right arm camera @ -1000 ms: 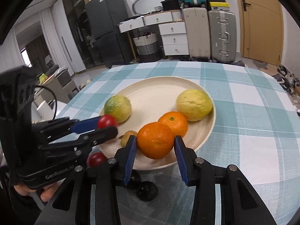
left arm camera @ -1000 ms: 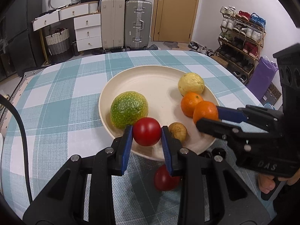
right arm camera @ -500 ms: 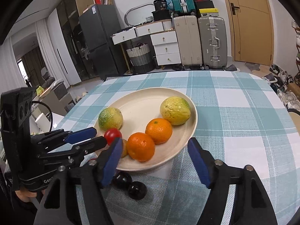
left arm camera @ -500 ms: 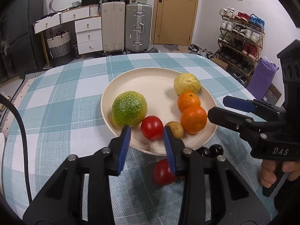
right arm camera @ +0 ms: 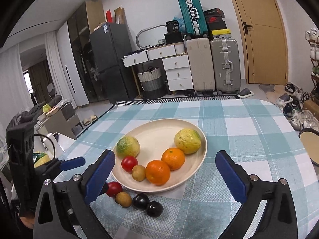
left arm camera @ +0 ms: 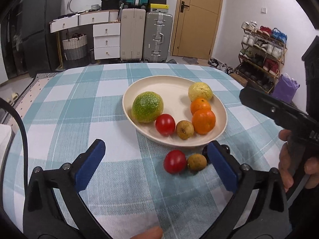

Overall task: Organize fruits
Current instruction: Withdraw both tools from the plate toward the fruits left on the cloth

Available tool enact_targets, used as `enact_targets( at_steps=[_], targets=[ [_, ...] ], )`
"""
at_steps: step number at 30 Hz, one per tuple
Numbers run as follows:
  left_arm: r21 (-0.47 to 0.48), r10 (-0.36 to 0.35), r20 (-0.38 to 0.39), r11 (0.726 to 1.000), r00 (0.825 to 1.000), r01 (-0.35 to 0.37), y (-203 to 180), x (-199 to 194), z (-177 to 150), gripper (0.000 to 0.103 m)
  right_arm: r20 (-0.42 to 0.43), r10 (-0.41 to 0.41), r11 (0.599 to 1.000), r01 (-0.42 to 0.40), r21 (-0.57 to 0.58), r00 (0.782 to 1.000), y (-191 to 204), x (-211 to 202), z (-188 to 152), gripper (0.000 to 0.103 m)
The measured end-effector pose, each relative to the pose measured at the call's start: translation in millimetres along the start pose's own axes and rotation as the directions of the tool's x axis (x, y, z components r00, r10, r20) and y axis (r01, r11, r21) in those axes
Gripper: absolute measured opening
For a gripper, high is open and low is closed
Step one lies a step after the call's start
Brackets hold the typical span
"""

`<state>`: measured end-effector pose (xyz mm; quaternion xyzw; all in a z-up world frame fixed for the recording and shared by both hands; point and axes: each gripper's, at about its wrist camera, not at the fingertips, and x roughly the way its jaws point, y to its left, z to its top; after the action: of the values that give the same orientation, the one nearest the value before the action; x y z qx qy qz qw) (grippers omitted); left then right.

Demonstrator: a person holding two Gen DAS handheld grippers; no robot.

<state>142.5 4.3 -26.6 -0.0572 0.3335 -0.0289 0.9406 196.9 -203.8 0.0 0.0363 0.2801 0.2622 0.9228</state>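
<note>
Nearest us, both tongs are spread and hold nothing: left gripper, right gripper; just beyond, a tomato and small fruits lie touching beside the plate; pinching one could roll its neighbours away, or nudge the plate's rim.

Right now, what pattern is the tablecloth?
The tablecloth is teal-and-white checked, clearest in the right wrist view.

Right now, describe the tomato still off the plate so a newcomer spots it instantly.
Find the cream plate on the checked tablecloth. Just off its near rim runs a row of four small fruits; the tomato is the left end, the row's only red one, beside a brown fruit.
</note>
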Motion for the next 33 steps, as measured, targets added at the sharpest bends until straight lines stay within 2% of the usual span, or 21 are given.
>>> enact_targets(
  at_steps=[7, 11, 18, 25, 33],
  targets=[
    [-0.058, 0.011, -0.011, 0.998, 1.0, -0.012, 1, -13, -3, 0.102, -0.051, 0.006, 0.999, -0.009, -0.041, 0.999, 3, 2, -2, 0.103],
    [-0.033, 0.027, -0.015, 0.999, 1.0, -0.027, -7, -19, 1, 0.102, -0.101, -0.002, 0.998, -0.005, -0.07, 0.995, 6, 6, -5, 0.103],
    [-0.025, 0.046, -0.022, 0.999, 0.999, -0.046, -12, -27, 2, 0.102, -0.109, -0.019, 0.997, 0.011, -0.074, 0.994, 5, 3, -5, 0.103],
    [-0.024, 0.057, -0.039, 0.998, 0.998, -0.058, -9, -28, -3, 0.102, -0.158, -0.047, 0.994, 0.031, -0.105, 0.986, 5, 5, -4, 0.103],
    [-0.059, 0.073, -0.055, 0.995, 0.996, -0.077, 2, -30, -15, 0.102, -0.209, 0.016, 0.994, -0.039, -0.105, 0.978, 0, 4, -4, 0.103]
  ],
)
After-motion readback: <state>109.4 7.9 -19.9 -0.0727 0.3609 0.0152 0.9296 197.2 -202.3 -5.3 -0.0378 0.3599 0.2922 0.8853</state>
